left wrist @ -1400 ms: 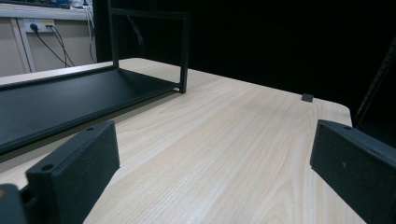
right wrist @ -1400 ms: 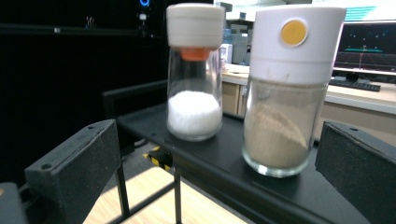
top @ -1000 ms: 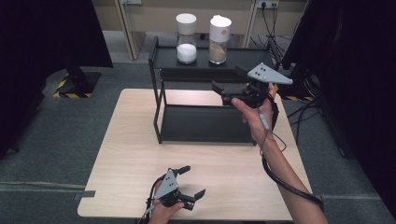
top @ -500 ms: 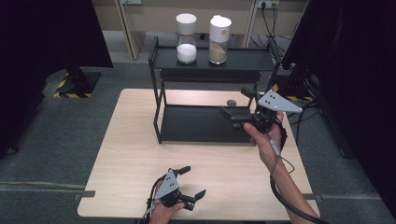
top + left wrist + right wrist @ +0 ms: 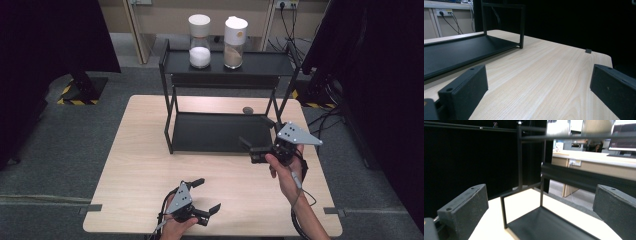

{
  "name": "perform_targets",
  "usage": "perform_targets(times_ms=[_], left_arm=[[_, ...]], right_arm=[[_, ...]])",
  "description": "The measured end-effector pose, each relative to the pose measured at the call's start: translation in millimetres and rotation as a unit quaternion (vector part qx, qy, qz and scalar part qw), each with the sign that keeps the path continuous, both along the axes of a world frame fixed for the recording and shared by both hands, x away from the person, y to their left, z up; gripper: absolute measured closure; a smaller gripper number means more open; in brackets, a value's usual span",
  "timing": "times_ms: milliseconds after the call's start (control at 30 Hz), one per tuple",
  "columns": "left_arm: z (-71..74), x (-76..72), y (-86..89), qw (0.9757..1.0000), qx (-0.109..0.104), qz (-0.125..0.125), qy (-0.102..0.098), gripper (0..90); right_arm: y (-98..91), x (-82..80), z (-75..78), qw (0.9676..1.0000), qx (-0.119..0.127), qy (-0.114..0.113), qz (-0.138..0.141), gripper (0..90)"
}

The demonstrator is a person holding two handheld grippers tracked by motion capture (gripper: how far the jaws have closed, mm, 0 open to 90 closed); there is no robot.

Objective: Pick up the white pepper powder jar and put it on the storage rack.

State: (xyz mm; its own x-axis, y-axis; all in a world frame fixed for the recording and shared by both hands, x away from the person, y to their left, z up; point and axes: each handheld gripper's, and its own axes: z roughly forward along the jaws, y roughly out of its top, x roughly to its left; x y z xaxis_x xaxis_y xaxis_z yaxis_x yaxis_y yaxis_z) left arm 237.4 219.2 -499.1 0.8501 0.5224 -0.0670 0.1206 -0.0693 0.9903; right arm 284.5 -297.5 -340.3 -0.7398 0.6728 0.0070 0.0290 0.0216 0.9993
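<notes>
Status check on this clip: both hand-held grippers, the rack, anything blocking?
Left hand-held gripper open, empty, low over the table's near edge. Right hand-held gripper open, empty, at the black rack's right front corner. Two jars on top shelf. Nothing blocking.

- A white-lidded jar of white powder (image 5: 199, 41) is standing on the rack's top shelf.
- A jar of tan grains (image 5: 235, 43) is standing just beside it.
- A small dark disc (image 5: 247, 110) is lying on the desk (image 5: 140, 165).
- Yellow-black tape (image 5: 75, 101) is marking the floor.

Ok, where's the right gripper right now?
In the high view the right gripper is at the table's right side, by the front right corner of the black rack's lower shelf, jaws open and holding nothing.
</notes>
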Motion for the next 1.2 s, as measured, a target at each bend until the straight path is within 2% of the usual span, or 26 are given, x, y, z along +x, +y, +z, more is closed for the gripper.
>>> perform_targets(times_ms=[200, 400, 467, 833, 1033, 1200], left_arm=[[0.1, -0.2, 0.2, 1.0, 0.0, 0.001, 0.0, 1.2], [0.1, -0.3, 0.2, 1.0, 0.0, 0.002, 0.0, 1.2], [0.0, -0.3, 0.1, 1.0, 0.0, 0.002, 0.0, 1.2], [0.3, -0.3, 0.5, 1.0, 0.001, 0.003, 0.0, 1.2], [0.3, -0.2, 0.0, 1.0, 0.003, 0.004, 0.0, 1.2], [0.4, -0.7, 0.0, 1.0, 0.002, 0.004, -0.001, 1.2]], right_arm=[[-3.7, -4.6, -26.4, 0.9995, 0.007, 0.03, 0.001, 0.6], [-2.8, -13.8, -50.4, 0.9991, -0.002, 0.042, 0.002, 0.6], [-1.9, -17.7, -57.8, 0.9992, -0.002, 0.039, 0.002, 0.7], [0.4, -27.3, -83.5, 0.9989, -0.002, 0.047, 0.007, 0.9], [1.3, -32.9, -96.2, 0.9989, -0.009, 0.044, 0.01, 0.9], [2.8, -34.4, -105.8, 0.9984, -0.011, 0.052, 0.018, 1.0]])
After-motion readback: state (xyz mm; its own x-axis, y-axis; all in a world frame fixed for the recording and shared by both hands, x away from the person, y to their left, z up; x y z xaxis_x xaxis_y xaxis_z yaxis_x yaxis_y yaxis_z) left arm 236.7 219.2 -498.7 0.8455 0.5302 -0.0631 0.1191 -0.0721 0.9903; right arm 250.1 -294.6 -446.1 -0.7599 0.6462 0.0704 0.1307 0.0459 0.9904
